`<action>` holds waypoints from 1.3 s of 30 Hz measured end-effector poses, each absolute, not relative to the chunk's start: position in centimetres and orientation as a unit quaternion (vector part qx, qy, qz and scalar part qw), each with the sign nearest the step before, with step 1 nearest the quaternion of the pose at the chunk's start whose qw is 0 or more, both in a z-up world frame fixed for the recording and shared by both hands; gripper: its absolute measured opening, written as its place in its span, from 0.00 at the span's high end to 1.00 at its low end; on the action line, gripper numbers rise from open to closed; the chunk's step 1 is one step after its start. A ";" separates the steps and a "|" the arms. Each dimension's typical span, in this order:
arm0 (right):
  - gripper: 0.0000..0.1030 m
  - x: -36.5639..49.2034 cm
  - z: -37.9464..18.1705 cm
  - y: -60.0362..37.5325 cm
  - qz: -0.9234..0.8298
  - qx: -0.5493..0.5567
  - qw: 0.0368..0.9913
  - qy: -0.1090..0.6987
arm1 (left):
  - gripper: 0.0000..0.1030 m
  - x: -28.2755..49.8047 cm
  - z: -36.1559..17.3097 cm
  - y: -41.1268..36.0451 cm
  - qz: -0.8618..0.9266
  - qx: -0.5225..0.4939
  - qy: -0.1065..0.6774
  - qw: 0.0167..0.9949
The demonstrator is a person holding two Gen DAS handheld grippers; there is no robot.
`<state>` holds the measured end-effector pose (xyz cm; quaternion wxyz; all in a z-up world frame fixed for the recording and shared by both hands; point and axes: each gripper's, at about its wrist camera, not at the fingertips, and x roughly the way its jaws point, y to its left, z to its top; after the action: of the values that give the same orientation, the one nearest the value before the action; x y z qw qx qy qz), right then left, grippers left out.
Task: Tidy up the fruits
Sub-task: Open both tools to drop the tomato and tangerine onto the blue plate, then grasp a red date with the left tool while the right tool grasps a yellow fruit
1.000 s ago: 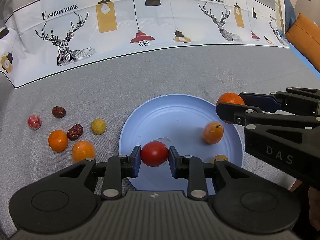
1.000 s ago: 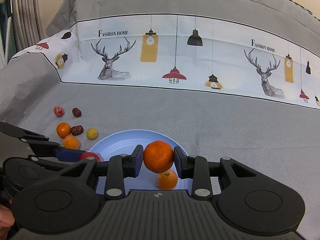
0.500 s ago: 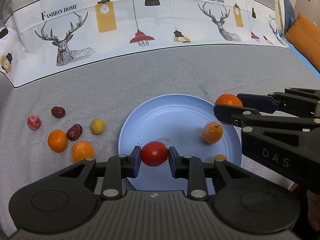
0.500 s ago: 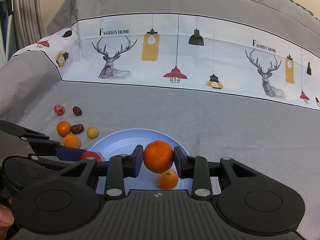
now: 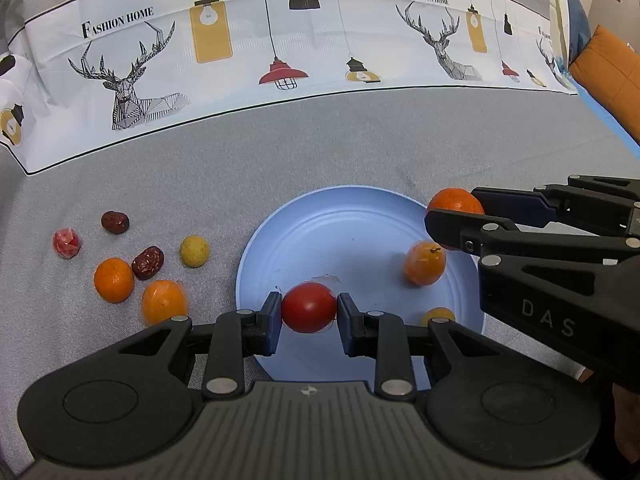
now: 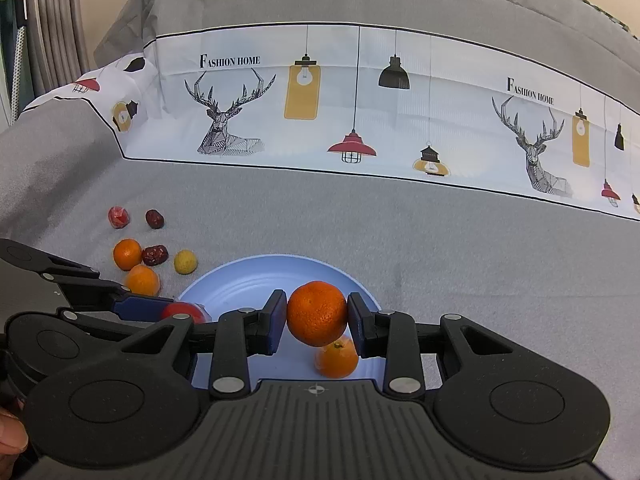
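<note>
Fruits: we clench a tomato (image 5: 308,307) and an orange (image 6: 317,313) over the plate (image 5: 352,224); six pieces (image 5: 114,280) remain on the bed.

Clearance: blue plate (image 5: 352,216) and surroundings

Two hand-held grippers are crowding the plate's near half, the right hand-held gripper (image 5: 454,216) reaching in over its right rim. Fruit cluster (image 5: 148,264) is blocking the grey bed cover (image 5: 360,144) to the left; the cover beyond the plate is lying open up to the printed band (image 5: 320,40).
</note>
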<state>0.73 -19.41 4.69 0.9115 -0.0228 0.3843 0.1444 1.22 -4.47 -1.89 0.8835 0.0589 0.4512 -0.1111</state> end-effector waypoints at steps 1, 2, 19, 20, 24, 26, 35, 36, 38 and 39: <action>0.66 0.7 4.7 -19.4 0.144 -0.023 0.911 0.385 | 0.69 1.2 -1.9 -4.5 -0.111 0.059 0.451 0.884; 0.65 0.7 4.7 -19.4 0.144 -0.023 0.911 0.385 | 0.69 1.2 -1.9 -4.5 -0.112 0.059 0.451 0.884; 0.42 0.8 4.7 -19.5 0.126 -0.027 0.914 0.385 | 0.61 1.0 -2.1 -4.2 -0.115 0.052 0.453 0.883; 0.42 0.8 4.7 -19.5 0.125 -0.027 0.914 0.384 | 0.61 1.0 -2.0 -4.2 -0.115 0.052 0.452 0.883; 0.42 0.8 4.7 -19.6 0.122 -0.028 0.915 0.383 | 0.61 1.0 -1.9 -4.1 -0.115 0.051 0.452 0.883; 0.42 0.8 4.8 -19.6 0.120 -0.029 0.915 0.383 | 0.61 1.1 -1.8 -4.2 -0.115 0.051 0.451 0.883; 0.29 1.0 4.8 -19.7 0.114 -0.026 0.917 0.382 | 0.61 1.1 -1.7 -4.2 -0.115 0.051 0.451 0.884; 0.29 1.0 4.8 -19.7 0.113 -0.026 0.917 0.382 | 0.61 1.1 -1.7 -4.2 -0.116 0.050 0.450 0.884; 0.29 1.0 4.8 -19.7 0.112 -0.027 0.917 0.382 | 0.61 1.1 -1.6 -4.2 -0.116 0.050 0.450 0.884; 0.29 1.0 4.8 -19.7 0.111 -0.027 0.917 0.382 | 0.61 1.1 -1.6 -4.2 -0.116 0.050 0.449 0.884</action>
<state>1.00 -19.71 4.78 0.9171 -0.0273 0.3818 0.1114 1.14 -4.18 -1.57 0.8844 0.0502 0.4494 -0.1155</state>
